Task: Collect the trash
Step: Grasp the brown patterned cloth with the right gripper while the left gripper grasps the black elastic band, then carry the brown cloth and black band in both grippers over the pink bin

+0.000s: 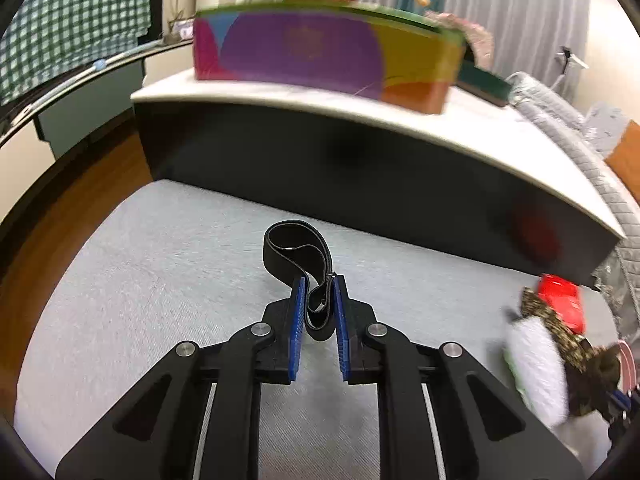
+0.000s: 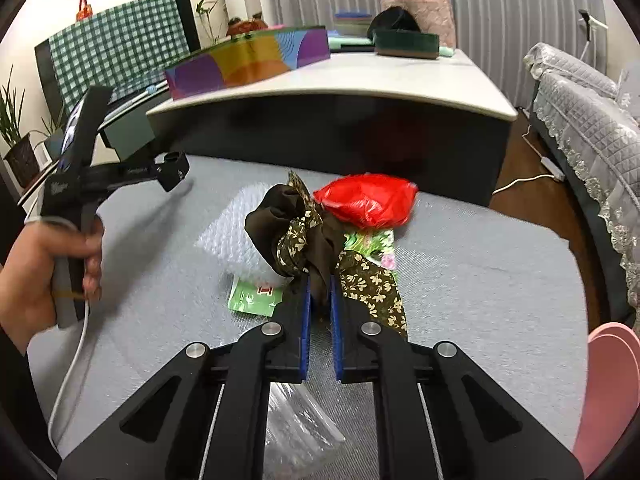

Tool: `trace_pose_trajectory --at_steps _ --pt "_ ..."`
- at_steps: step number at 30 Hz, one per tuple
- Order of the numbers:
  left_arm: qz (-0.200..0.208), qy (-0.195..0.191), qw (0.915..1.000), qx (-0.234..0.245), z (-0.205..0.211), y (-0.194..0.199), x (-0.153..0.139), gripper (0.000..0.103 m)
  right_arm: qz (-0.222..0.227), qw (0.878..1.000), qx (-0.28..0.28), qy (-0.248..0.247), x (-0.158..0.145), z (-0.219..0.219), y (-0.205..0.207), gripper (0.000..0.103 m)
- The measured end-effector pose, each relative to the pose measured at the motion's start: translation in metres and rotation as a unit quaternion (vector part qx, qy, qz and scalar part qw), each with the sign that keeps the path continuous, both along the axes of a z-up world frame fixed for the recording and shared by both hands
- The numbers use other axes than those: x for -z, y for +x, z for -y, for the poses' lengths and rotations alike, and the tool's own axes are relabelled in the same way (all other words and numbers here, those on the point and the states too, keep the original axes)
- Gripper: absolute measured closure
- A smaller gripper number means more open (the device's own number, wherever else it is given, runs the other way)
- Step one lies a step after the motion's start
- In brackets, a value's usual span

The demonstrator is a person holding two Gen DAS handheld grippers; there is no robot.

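Note:
My left gripper (image 1: 319,282) is shut on a black elastic band (image 1: 298,254), whose loop curls up ahead of the fingers over the grey mat (image 1: 160,264). My right gripper (image 2: 319,282) is shut on a brown floral cloth (image 2: 304,232) and holds it above the mat (image 2: 480,280). Under and behind the cloth lie a bubble-wrap wad (image 2: 236,240), a red plastic bag (image 2: 366,200), and green wrappers (image 2: 254,298). A clear plastic bag (image 2: 300,432) lies under the right gripper. The cloth (image 1: 560,332), bubble wrap (image 1: 536,364) and red bag (image 1: 564,304) also show at the right in the left wrist view.
A dark low table with a white top (image 2: 400,80) stands behind the mat, bearing a colourful box (image 2: 248,60) and a green box (image 2: 406,44). A pink bin rim (image 2: 608,392) is at the right. A grey sofa (image 2: 592,128) stands far right. The left hand-held gripper (image 2: 80,184) shows at the left.

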State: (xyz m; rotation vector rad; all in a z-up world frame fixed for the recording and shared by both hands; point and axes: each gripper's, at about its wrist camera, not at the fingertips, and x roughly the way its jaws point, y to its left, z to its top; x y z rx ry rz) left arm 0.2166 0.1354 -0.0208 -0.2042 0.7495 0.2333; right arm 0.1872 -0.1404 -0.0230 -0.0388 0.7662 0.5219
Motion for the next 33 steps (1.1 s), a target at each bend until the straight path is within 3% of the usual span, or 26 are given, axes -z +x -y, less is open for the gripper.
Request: trace_pose_trajectory --at_steps 11,23,33 --pt "0.052 0.018 0.9972 0.052 0.033 -0.056 -0.039 0.089 0.042 0.999 0.034 0.005 -0.033 0.024 -0.030 0.094" --pt "0.075 0.041 0.9912 0.101 0.081 -0.120 -0.061 0.089 0.086 0.994 0.064 0.018 -0.069 0.057 -0.070 0.094" --pt "0.089 0.033 0.9870 0.130 0.105 -0.149 -0.073 0.089 0.114 0.989 0.091 0.026 -0.101 0.087 -0.093 0.094"
